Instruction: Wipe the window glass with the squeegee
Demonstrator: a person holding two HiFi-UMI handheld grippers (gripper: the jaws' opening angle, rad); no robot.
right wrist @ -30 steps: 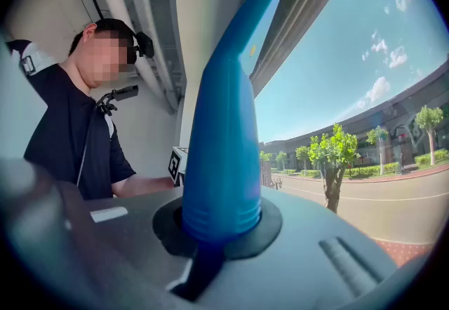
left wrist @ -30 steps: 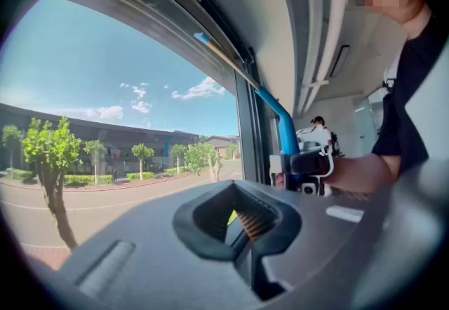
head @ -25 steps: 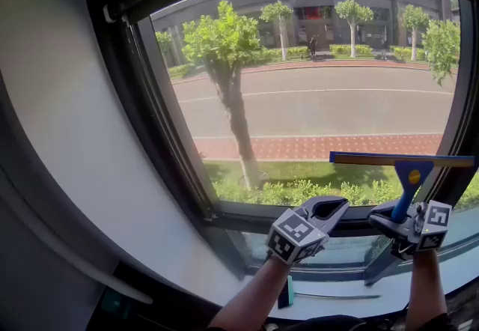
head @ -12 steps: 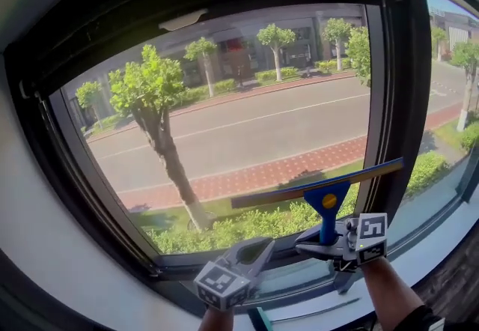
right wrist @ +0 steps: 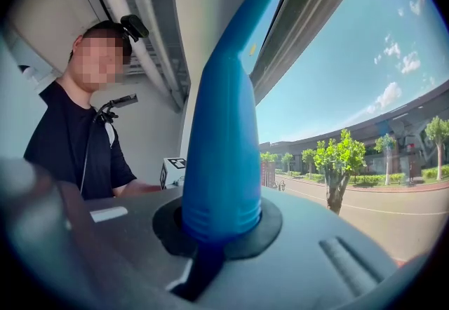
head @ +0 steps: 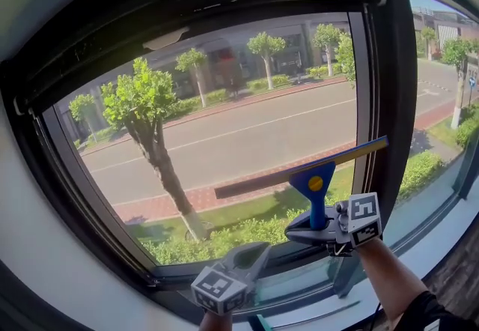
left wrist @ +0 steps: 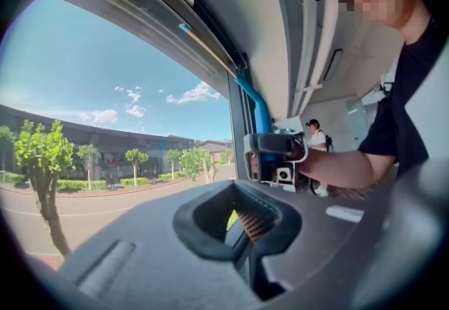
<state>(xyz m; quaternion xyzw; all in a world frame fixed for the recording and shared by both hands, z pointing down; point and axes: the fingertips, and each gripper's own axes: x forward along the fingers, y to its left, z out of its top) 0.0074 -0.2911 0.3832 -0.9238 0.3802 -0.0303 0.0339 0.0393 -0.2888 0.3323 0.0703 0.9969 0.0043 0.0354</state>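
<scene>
The squeegee [head: 310, 186] has a blue handle and a long blade that lies on the window glass [head: 224, 127], tilted with its right end higher, low on the pane's right part. My right gripper [head: 320, 229] is shut on the blue handle [right wrist: 224, 126] just below the blade. My left gripper [head: 245, 260] hovers lower and to the left, near the bottom frame, shut with nothing in it. In the left gripper view its jaws [left wrist: 242, 221] meet, and the right gripper [left wrist: 273, 154] with the handle [left wrist: 261, 109] shows beyond them.
A dark vertical window post [head: 382, 97] stands right beside the blade's right end. The black bottom frame [head: 172, 277] and a pale sill [head: 426, 258] run below. A second pane lies right of the post. A white wall borders the window at left.
The squeegee blade went from level to tilted, right end up, and has risen a little on the glass. The head view swung right. The left gripper dropped lower in view.
</scene>
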